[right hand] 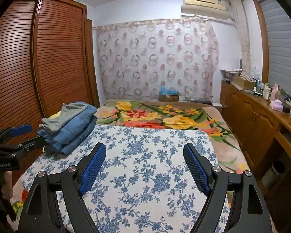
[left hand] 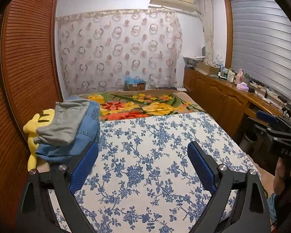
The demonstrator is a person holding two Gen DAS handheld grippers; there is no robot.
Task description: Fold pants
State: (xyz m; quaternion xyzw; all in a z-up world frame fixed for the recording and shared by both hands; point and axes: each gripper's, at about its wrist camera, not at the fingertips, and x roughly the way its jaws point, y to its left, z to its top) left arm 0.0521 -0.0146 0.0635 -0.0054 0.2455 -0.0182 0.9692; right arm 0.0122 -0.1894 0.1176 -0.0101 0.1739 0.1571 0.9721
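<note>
A: Where are the pants?

B: They sit in a folded pile (left hand: 67,134) at the left side of the bed (left hand: 155,165), close to the brown wardrobe (left hand: 27,62). Grey pants (right hand: 65,119) lie on top. Blue jeans (right hand: 73,136) are stacked under them. Something yellow (left hand: 34,128) peeks out beside the pile.

A: Is anyone holding them?

B: No. The left gripper (left hand: 143,161) has its jaws wide apart, and only the blue flower sheet (right hand: 145,165) shows between them. One blue pad is just beside the jeans, but I cannot tell if it touches them.

A: And the other one?

B: The right gripper (right hand: 144,165) has its jaws spread wide too, with nothing in them. It hangs over the middle of the sheet, well away from the pile.

A: What else is on the bed?

B: A blanket with big yellow and red flowers (left hand: 145,104) lies past the sheet. A long wooden cabinet (right hand: 258,120) with bottles on it stands to the right.
</note>
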